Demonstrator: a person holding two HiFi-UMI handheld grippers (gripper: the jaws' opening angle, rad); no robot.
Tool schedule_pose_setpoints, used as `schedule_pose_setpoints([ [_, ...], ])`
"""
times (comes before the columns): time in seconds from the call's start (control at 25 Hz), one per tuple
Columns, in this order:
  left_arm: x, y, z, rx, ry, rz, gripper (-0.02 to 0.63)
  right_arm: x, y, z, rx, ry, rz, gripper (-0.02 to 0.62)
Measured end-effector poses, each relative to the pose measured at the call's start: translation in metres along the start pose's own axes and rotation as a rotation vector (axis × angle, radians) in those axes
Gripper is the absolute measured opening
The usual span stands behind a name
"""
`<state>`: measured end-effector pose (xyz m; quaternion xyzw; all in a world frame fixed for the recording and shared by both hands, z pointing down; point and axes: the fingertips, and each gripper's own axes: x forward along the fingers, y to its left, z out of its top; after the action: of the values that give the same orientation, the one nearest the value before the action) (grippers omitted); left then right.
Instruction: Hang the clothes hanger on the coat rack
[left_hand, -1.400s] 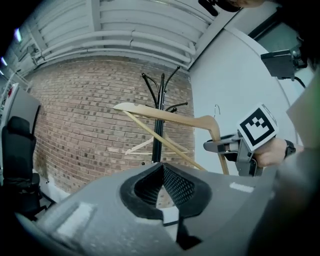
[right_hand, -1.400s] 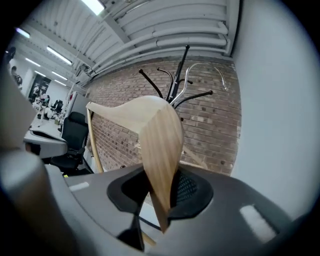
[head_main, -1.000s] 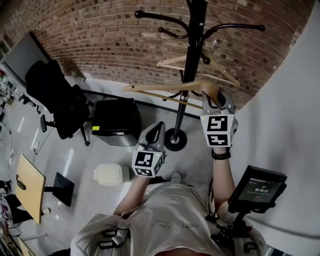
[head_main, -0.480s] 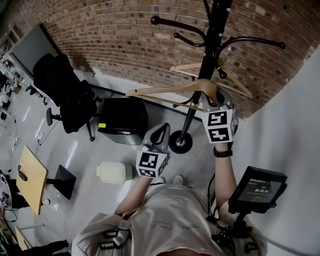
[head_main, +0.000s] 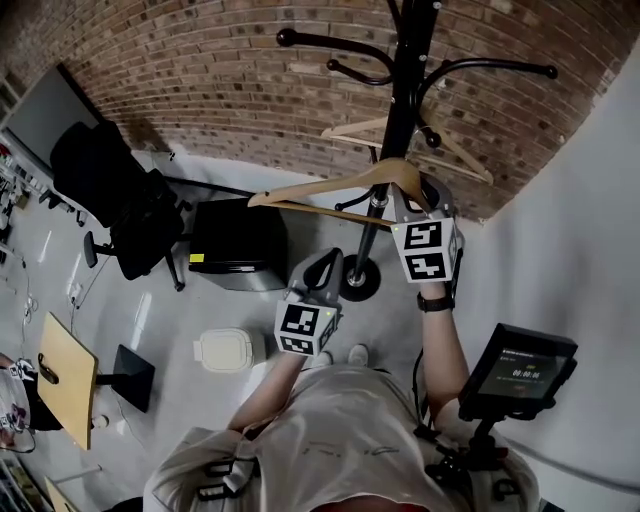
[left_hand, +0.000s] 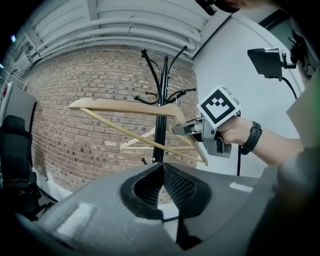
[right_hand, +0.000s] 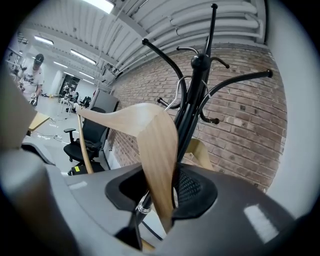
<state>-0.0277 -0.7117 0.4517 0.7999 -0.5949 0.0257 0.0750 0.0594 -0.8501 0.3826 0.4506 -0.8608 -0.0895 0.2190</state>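
**Letting the hanger go at the coat rack**

The coat rack stands by the brick wall. The wooden hanger sits at its pole, and its hook seems to be over a lower arm. One shoulder lies between the opening jaws of my right gripper. I should spread them fully and then back straight out, so nothing drags it off. My left gripper is pressed together and empty.

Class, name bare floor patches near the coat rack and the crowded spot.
Bare floor: between the office chair and white tub; also between black box and rack base. Crowded: round the rack pole, with nearer hanger and farther hanger.
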Motion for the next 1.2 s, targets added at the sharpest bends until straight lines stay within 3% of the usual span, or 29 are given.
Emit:
schedule_pose_setpoints([
  [0.2,0.002,-0.006,-0.007,-0.019,0.018,-0.049,0.002,-0.011,-0.005,0.006,0.018,-0.053,-0.028,0.179],
  [0.28,0.002,-0.006,-0.01,-0.028,0.021,-0.056,0.002,-0.015,-0.007,0.006,0.017,-0.068,-0.044,0.258],
  [0.48,-0.008,-0.01,-0.016,-0.066,0.039,-0.081,0.002,-0.028,-0.011,0.006,-0.007,-0.07,-0.099,0.302],
  [0.64,-0.018,-0.012,-0.027,-0.083,0.053,-0.102,0.002,-0.037,-0.002,0.0,-0.018,-0.027,-0.122,0.274],
  [0.76,-0.028,-0.013,-0.03,-0.094,0.051,-0.113,0.002,-0.051,0.007,0.008,-0.028,-0.062,-0.146,0.239],
  [0.96,-0.043,0.001,-0.026,-0.096,0.029,-0.122,0.002,-0.079,0.031,0.0,0.062,-0.1,-0.17,0.185],
  [1.2,-0.068,0.009,0.0,-0.018,-0.033,-0.178,0.003,-0.141,0.064,-0.026,0.226,-0.182,-0.309,0.016],
])
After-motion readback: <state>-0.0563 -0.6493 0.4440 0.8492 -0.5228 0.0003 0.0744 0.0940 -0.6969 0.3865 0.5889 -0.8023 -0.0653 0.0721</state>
